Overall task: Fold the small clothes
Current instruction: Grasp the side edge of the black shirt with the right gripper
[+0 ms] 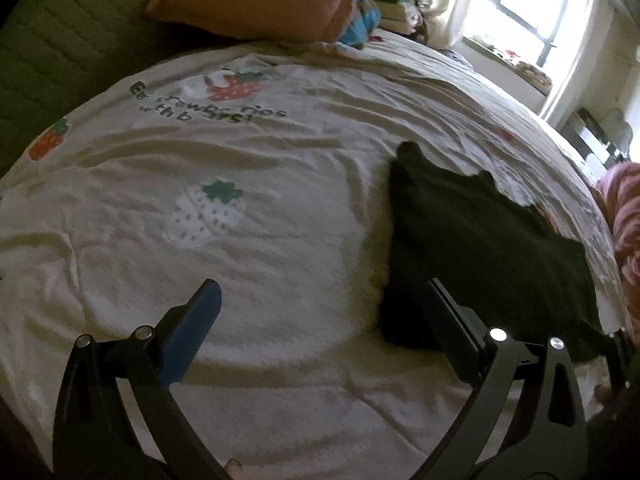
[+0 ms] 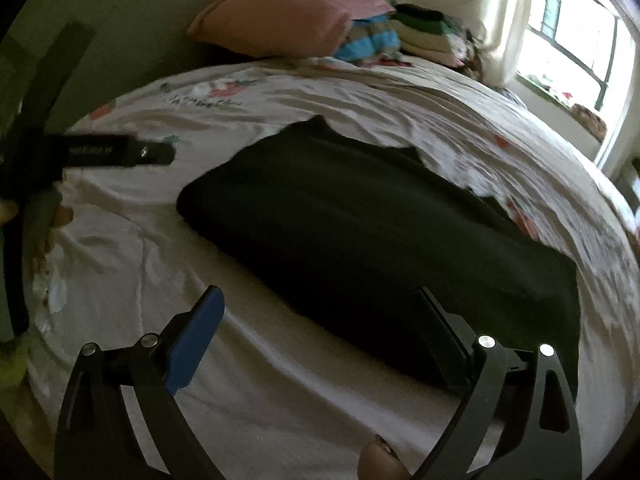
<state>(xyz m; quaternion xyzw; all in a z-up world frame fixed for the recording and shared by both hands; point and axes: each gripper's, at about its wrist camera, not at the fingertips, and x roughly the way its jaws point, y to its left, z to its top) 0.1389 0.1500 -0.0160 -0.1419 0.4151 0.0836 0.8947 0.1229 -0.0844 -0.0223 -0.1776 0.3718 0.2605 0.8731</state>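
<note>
Strawberry-print bedsheet carries the folded black garment, its long axis running from near the pink pillow toward the right gripper, nearer, spread empty; left gripper, also spread empty, sits off its left edge.

Each hand-held claw is built of black curved arms joined by round silver screws. The left claw has one finger faced with a blue pad and one black finger. The right claw looks the same, with a blue pad opposite a black finger. A fingertip shows at the lower edge.
</note>
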